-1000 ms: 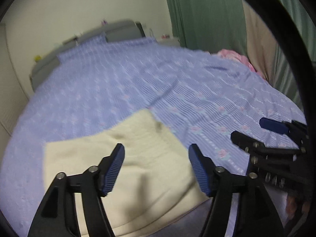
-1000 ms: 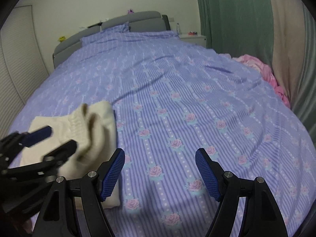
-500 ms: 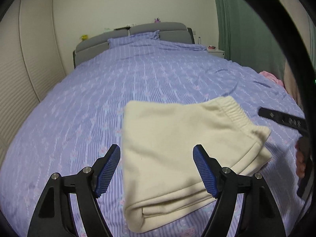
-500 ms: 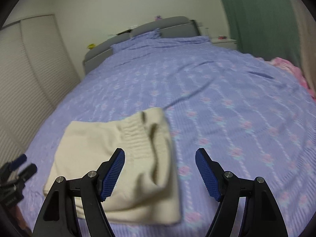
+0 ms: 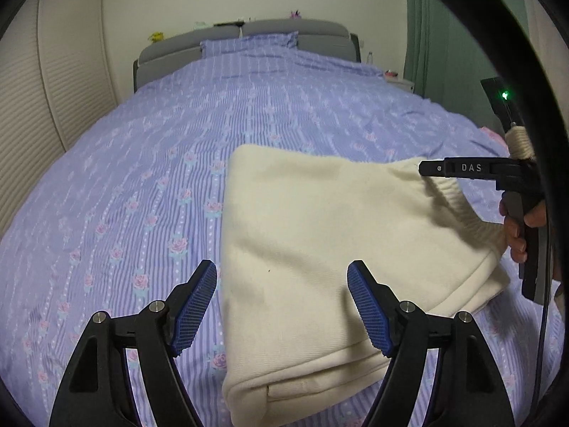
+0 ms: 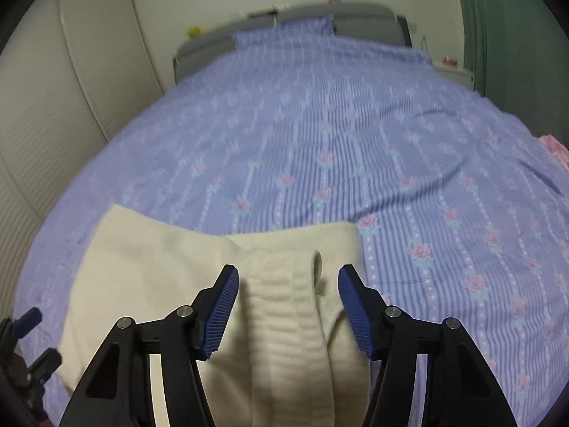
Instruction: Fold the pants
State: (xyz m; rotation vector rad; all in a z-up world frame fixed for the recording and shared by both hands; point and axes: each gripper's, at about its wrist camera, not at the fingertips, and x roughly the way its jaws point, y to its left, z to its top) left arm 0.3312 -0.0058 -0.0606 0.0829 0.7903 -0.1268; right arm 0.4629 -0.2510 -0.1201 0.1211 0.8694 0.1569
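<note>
**Right hand-held gripper closing over the waistband of folded pants**

The cream pants [image 5: 320,249] lie folded in a thick rectangle on the bed [image 5: 142,178], which is covered by a lilac striped sheet with a rose print. The folded edges face the near side of the bed in the left wrist view, and the ribbed elastic waistband [image 6: 284,302] is at the right end of the bundle.

The left hand-held gripper [image 5: 282,309] hangs over the near left part of the pants with its blue pads spread wide. The left edge of the bundle lies below the gap, but neither pad touches the cloth, and the gripper holds nothing.

The right hand-held gripper [image 6: 286,311] is above the waistband, and its jaws are closing. The bunched ribbed fabric sits between the two blue pads, yet a gap shows on each side, so the pads do not press on it. In the left wrist view this gripper reaches in from the right, and a hand [image 5: 515,235] grasps its handle.

A grey headboard [image 5: 249,32] and a green curtain [image 5: 444,35] stand at the far end of the room.
</note>
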